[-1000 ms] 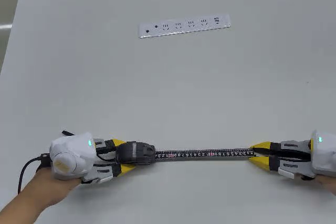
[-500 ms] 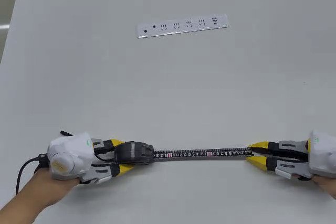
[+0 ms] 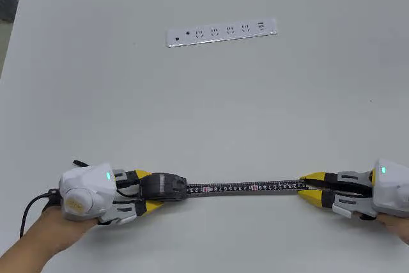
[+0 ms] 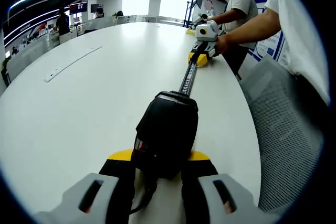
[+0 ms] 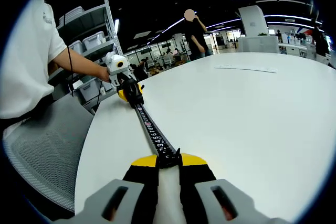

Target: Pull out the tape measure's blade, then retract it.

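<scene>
Stretched left to right along the near side of a white workbench (image 3: 255, 107), a tape measure (image 3: 164, 186) lies with its black case at the near left. Its blade (image 3: 249, 187) is drawn out toward the near right. The long axis runs almost parallel with the bench's near edge, and the blade's dark, numbered face is turned up. Whether the blade rests on the surface or hangs just above it cannot be told.

The left gripper (image 3: 148, 190) has its yellow-tipped jaws spread only as wide as the case and clamped against its sides, one jaw on the far side and one on the near side. In the left gripper view the case (image 4: 168, 132) sits between the jaws, with the blade (image 4: 188, 80) running straight away from it to the right gripper (image 4: 198, 59).

The right gripper (image 3: 307, 187) has its jaws drawn nearly together, pinching the blade's free end between the yellow tips. The right gripper view shows the blade (image 5: 155, 137) leading from that pinch across the bench to the left gripper (image 5: 128, 94). A hand (image 3: 54, 228) steadies the left gripper's white body, and a black cable (image 3: 29, 206) trails from it at the near left.

Toward the far side of the bench, well apart from the tape measure, a white power strip (image 3: 222, 32) lies roughly left to right, its right end slightly farther away.
</scene>
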Motion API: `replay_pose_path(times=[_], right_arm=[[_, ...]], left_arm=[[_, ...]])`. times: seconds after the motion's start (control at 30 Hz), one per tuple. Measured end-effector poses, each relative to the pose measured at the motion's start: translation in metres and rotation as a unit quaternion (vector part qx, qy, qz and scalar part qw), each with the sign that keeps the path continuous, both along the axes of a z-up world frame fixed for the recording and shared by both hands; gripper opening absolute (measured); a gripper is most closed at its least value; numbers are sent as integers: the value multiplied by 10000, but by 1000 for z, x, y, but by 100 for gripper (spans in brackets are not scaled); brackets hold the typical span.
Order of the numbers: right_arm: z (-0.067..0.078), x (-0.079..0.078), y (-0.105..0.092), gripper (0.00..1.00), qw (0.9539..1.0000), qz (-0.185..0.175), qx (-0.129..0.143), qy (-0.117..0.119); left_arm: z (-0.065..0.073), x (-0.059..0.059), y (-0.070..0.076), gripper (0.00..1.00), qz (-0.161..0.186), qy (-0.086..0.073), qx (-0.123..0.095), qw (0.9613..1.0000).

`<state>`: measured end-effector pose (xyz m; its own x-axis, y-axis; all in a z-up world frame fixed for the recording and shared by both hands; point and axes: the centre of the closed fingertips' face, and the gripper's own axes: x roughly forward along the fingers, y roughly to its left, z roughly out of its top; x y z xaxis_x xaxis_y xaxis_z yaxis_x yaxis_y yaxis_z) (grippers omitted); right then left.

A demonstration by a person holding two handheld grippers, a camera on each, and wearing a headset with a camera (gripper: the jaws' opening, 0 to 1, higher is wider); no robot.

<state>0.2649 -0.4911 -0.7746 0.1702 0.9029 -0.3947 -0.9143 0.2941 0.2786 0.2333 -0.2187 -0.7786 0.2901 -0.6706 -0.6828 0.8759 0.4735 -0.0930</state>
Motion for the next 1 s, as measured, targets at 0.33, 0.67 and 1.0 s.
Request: replay_pose_path(times=[0.33, 0.67, 1.0], right_arm=[[1, -4, 1, 18, 10000, -20, 13, 73], [1, -5, 2, 23, 9999, -94, 15, 65], [3, -5, 4, 29, 9998, -221, 6, 26]], left_arm=[[-4, -3, -2, 36, 77, 174, 79, 9998], [-3, -2, 3, 40, 156, 161, 111, 9997], [-1, -3, 1, 46, 229, 144, 76, 9996]])
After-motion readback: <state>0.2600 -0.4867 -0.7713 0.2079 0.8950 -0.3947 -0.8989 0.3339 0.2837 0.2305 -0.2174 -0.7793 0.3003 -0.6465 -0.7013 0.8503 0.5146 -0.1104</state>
